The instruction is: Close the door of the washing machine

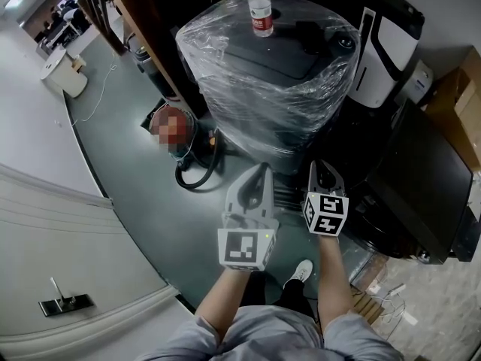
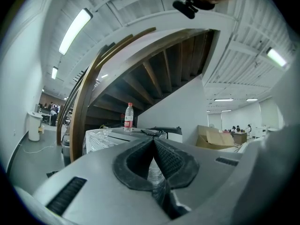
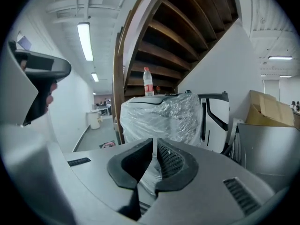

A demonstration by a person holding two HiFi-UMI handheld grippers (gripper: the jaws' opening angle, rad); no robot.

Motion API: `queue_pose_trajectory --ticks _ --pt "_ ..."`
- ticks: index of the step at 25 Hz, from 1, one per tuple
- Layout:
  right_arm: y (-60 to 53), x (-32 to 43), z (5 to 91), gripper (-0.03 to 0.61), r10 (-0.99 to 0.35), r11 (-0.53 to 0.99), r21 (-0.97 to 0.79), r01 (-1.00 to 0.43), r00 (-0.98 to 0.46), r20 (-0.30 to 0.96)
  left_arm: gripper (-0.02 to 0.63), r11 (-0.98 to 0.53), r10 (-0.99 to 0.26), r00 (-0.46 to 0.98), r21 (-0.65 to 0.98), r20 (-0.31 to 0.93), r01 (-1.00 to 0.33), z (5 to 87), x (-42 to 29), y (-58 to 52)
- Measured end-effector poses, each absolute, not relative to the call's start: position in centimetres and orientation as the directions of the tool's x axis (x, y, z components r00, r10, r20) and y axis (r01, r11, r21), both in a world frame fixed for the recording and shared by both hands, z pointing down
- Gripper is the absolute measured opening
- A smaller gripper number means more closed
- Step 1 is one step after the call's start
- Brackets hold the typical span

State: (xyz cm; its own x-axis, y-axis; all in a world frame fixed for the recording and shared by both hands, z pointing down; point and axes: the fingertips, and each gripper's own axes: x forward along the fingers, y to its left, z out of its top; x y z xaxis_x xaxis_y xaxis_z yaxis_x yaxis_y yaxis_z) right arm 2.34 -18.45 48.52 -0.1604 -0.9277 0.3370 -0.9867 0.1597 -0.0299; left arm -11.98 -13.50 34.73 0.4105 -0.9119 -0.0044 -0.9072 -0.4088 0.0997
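My left gripper (image 2: 153, 142) has its jaws pressed together at the tips, with nothing between them. My right gripper (image 3: 154, 144) shows only a hair-thin slit between its pads and is likewise clenched on nothing. From the head view, the left gripper (image 1: 263, 170) and right gripper (image 1: 320, 165) are side by side, both pointing at the lower front of the washing machine (image 1: 270, 104). They are close to it, but I cannot tell whether they touch it. The machine is wrapped in clear plastic film (image 1: 225, 74), and its dark lid (image 1: 274, 55) lies flat on top. A water bottle (image 1: 260, 7) stands upright near the far edge. A white appliance (image 1: 383, 51) stands just to its right, a black hose (image 1: 197, 173) lies on the floor to its left, and a wooden staircase (image 3: 178, 32) rises behind
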Motion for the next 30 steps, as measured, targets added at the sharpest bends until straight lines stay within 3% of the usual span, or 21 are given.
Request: queue_pose_trajectory --ticks 12,30 --pt "-20.2 2.5 63.5 0.029 -0.779 0.171 0.016 -0.985 -0.125 0.614 0.002 -0.401 -0.913 0.406 0.102 0.029 -0.910 36.2 -13.0 -13.4" --pt "-19.1 2.9 76.6 0.061 -0.533 0.191 -0.004 -0.982 -0.107 0.839 0.002 -0.381 -0.919 0.388 0.097 0.064 -0.919 37.1 -14.7 -13.5"
